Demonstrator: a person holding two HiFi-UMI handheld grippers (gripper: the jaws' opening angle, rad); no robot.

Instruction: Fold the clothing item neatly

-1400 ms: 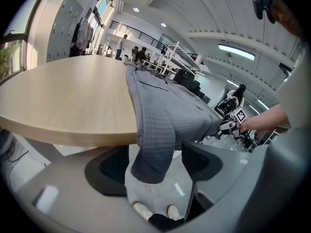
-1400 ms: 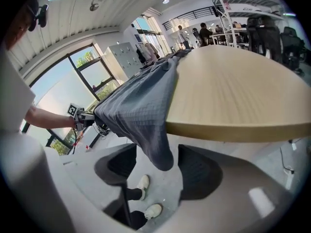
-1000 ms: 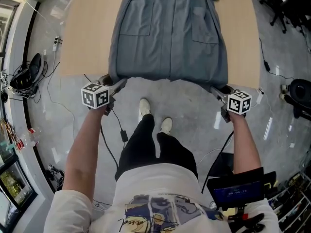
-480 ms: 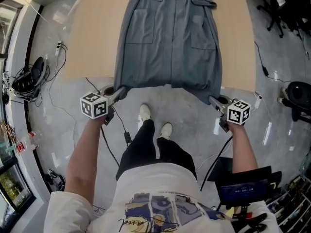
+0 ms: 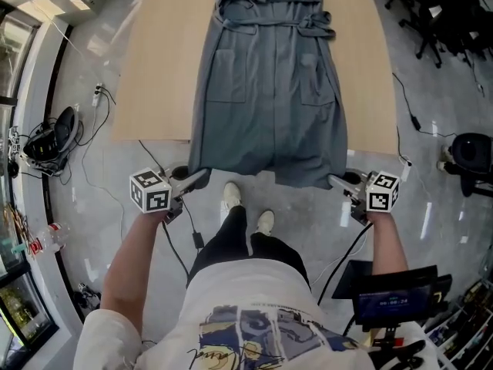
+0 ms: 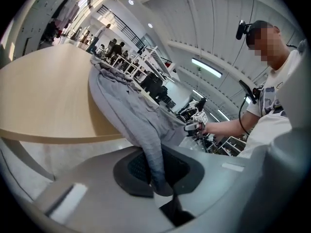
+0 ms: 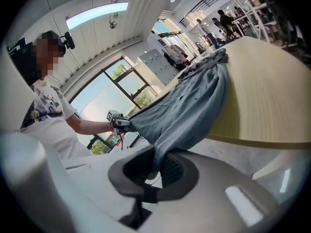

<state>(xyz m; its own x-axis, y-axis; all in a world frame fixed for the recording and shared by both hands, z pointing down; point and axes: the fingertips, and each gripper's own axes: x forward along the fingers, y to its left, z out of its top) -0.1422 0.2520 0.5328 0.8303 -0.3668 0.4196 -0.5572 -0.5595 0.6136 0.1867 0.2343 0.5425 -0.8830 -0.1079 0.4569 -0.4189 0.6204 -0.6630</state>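
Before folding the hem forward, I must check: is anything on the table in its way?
Nothing visible does. The left gripper and right gripper hold the hem corners of the grey garment; the table carries only it.

The right gripper (image 7: 158, 173) is seen clamped on one corner of the grey garment (image 7: 194, 106), with the cloth pinched tight between the two jaws. From there the fabric is stretched up and away onto the pale wooden table (image 7: 272, 101), and the far end is bunched up on it. The near hem is hung clear of the table edge and is drawn across to the left gripper (image 7: 125, 123), found at the other corner, well apart. A bare arm and a white printed T-shirt (image 7: 46, 110) are shown on the left. Big windows (image 7: 104, 98) are seen behind, a long ceiling light (image 7: 97, 14) overhead, and a few people (image 7: 221, 18) far off at the upper right.
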